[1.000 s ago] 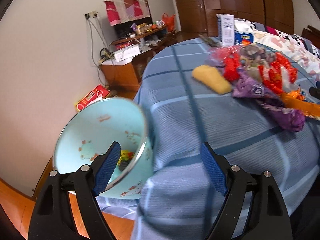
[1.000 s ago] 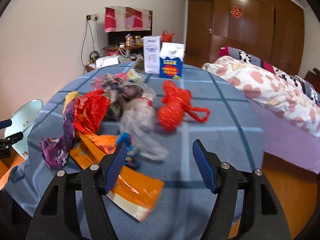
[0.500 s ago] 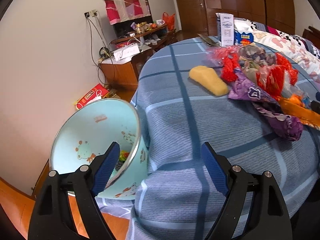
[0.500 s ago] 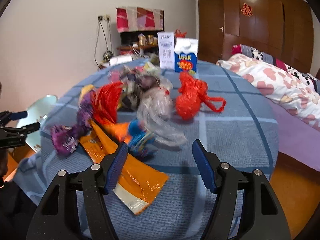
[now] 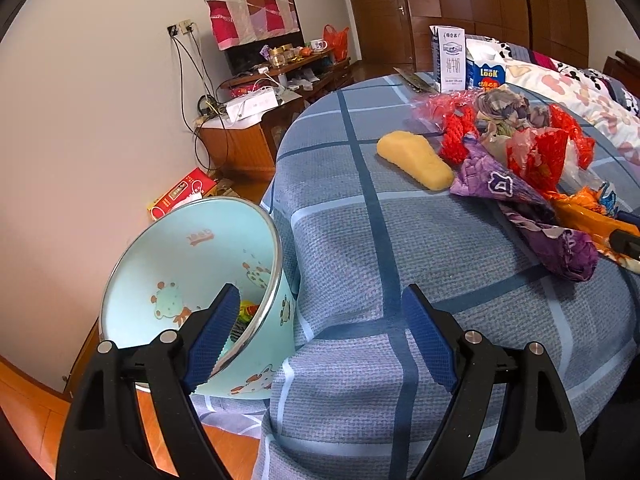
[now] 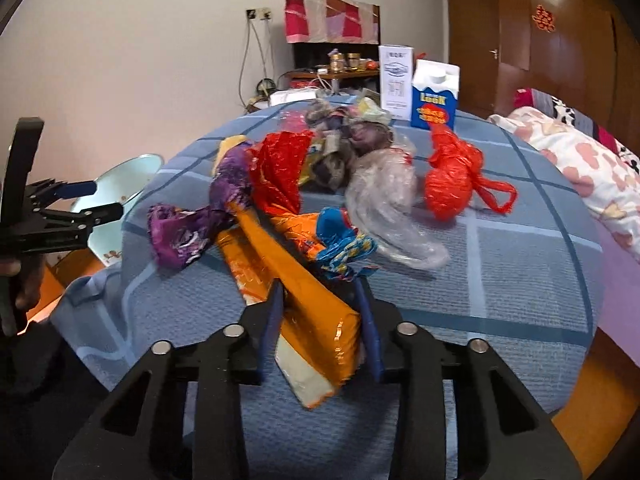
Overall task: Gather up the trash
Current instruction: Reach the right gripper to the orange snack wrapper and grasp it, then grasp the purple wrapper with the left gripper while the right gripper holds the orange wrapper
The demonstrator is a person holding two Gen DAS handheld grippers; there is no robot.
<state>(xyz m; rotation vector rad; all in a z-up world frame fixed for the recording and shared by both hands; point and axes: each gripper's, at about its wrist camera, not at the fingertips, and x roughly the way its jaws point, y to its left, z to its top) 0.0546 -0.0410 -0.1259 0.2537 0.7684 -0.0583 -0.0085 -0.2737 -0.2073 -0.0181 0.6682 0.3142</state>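
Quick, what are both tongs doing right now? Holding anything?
Left tongs: open, holding nothing.
Right tongs: just closed on the orange wrapper.

A blue checked tablecloth (image 5: 400,216) is covering the round table and hanging over its near edge. On its far side two cartons are standing upright and touching: a white milk carton (image 6: 395,77) on the left and a blue carton (image 6: 435,95) on the right. Beyond the table, a wooden cabinet (image 5: 248,136) is sitting against the wall with cables (image 5: 188,80) dangling above it. A bed with a heart-patterned quilt (image 6: 580,160) is lying at the right.
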